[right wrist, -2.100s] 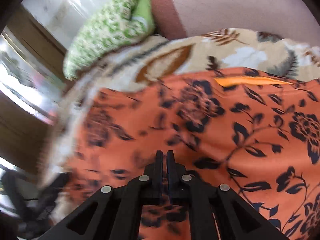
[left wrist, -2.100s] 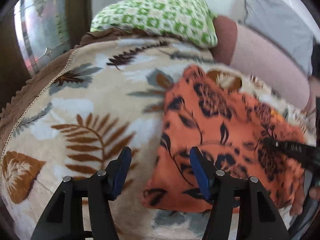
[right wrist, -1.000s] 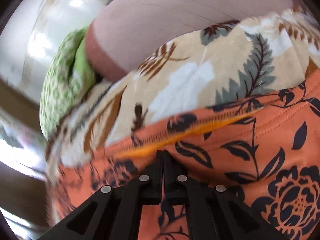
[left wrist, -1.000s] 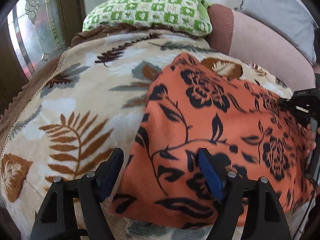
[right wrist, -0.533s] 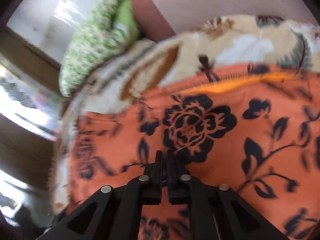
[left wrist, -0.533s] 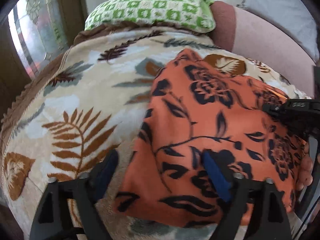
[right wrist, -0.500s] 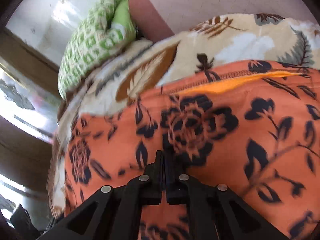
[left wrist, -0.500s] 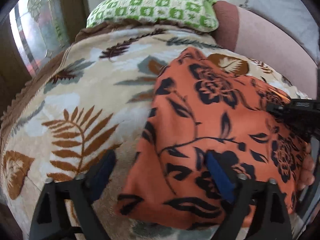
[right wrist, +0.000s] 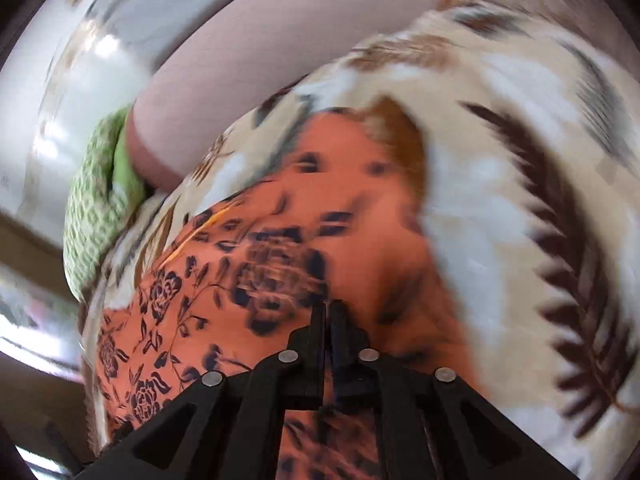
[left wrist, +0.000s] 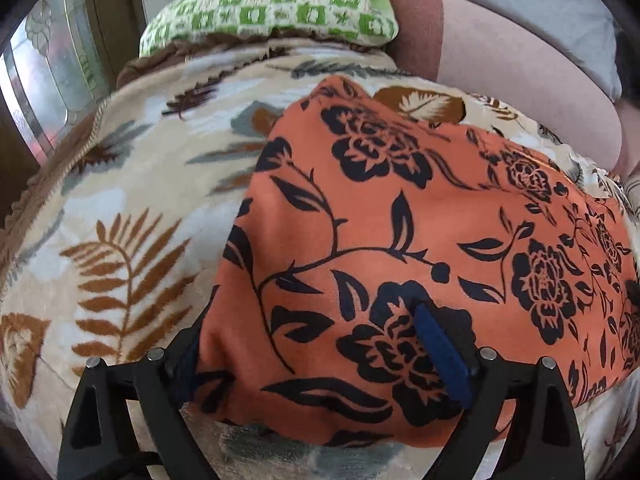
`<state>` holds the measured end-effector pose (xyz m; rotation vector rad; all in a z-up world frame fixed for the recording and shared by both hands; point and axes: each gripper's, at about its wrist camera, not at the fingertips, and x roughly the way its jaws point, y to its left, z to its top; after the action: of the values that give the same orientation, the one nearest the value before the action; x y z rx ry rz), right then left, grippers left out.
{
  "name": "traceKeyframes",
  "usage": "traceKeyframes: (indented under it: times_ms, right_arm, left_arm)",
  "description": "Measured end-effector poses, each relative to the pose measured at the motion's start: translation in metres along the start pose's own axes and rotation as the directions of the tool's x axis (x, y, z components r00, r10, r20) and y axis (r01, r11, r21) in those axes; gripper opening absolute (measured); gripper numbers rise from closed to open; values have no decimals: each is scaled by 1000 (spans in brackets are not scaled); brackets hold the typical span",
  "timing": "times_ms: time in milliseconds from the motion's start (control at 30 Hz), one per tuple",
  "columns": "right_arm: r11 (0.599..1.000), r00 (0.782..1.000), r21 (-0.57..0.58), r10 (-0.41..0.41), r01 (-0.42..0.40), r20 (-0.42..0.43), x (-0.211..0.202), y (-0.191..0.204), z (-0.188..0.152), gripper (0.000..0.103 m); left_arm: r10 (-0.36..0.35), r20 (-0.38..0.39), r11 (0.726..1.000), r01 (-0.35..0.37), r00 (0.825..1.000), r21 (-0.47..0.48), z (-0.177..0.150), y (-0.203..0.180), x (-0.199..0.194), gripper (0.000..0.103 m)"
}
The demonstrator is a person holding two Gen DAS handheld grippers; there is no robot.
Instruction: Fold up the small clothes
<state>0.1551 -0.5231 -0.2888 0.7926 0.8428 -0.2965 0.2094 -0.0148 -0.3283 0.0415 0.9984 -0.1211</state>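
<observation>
An orange garment [left wrist: 400, 208] with black flowers lies folded on a leaf-print blanket [left wrist: 140, 200]. My left gripper [left wrist: 312, 344] stands open wide astride the garment's near left corner. Its right blue pad [left wrist: 436, 352] rests over the cloth, and the cloth's edge partly hides the left finger. In the blurred right wrist view my right gripper [right wrist: 328, 308] is shut above the orange garment [right wrist: 240, 280] near its right edge. I see nothing between its jaws. Bare blanket [right wrist: 500, 200] lies to its right.
A green checked pillow [left wrist: 272, 4] sits at the far end of the blanket. A pink sofa back [left wrist: 500, 60] runs along the right, with a grey cushion [left wrist: 540, 0] above it. A glass-panelled door [left wrist: 40, 80] stands at the left.
My right gripper swept fast across the garment toward its right edge and left the left wrist view. The left gripper's jaws widened and now straddle the garment's corner.
</observation>
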Motion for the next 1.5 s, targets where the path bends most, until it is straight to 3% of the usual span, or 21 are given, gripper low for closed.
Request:
traceKeyframes:
  times_ms: [100,233,367,500,600,700,800,833,933,1033,1133,1200,1367,1433,1500]
  right_arm:
    - [994,999,106,27,-31,34,-22,-14,-9,7]
    - [998,998,-11,64,-64,4,-29,18,-31,6]
    - [998,993,-54,-32,26,-111,-8,17,-52,4]
    - [1000,995,15,14,-13,-101,-30,10,-54,7]
    - [999,998,-13,52,-52,-32,-55,10,-63,7]
    - [998,999,-54,32,-31,14,-60,19,-67,7]
    - [1000,1000,1,-13,13,2,-45,7,-62,6]
    - [998,998,34,-53,54,-37,-32,-1,-61,4]
    - [993,998,119,1,7,-68,-25,-12,-53,4]
    - [998,1000,62,-2,2,3,-33,2,-39,7]
    - [997,995,27,72,-74,76,-37,20,-14,7]
    - [997,988,-6,78,-78,130,-33,32,0,7]
    - [997,995,13,79,-80,66,17,38,24,7]
    - [1000,1000,-17,14,-14,8,42,35,27,5]
    - [999,999,-34,10,-8,39,45,32,25,5]
  left_arm:
    - [-10,-8,999,10,1000,-43,1,7,-5,94]
    - [-14,-9,998,13,1000,-55,-4,12,-7,94]
    - [-13,-26,999,12,1000,-53,-3,16,3,96]
    - [-3,9,999,3,1000,-53,-6,16,-13,95]
    - [-49,59,999,50,997,-18,-10,8,-30,95]
    - [2,37,999,-3,999,35,-16,-4,-24,95]
    - [69,1,992,-69,998,106,-23,-14,-7,96]
    - [72,13,991,-73,997,109,-23,-15,-8,96]
    - [40,53,994,-45,998,101,-20,-12,-20,96]
    - [35,70,995,-41,997,89,-18,-11,-24,96]
    - [44,94,994,-53,995,94,-15,-13,-24,96]
    - [55,106,992,-67,993,109,-13,-17,-24,96]
    - [85,99,988,-97,991,123,-11,-21,-16,96]
    - [97,97,986,-108,991,126,-11,-23,-13,96]
    - [104,92,985,-115,990,127,-12,-24,-10,96]
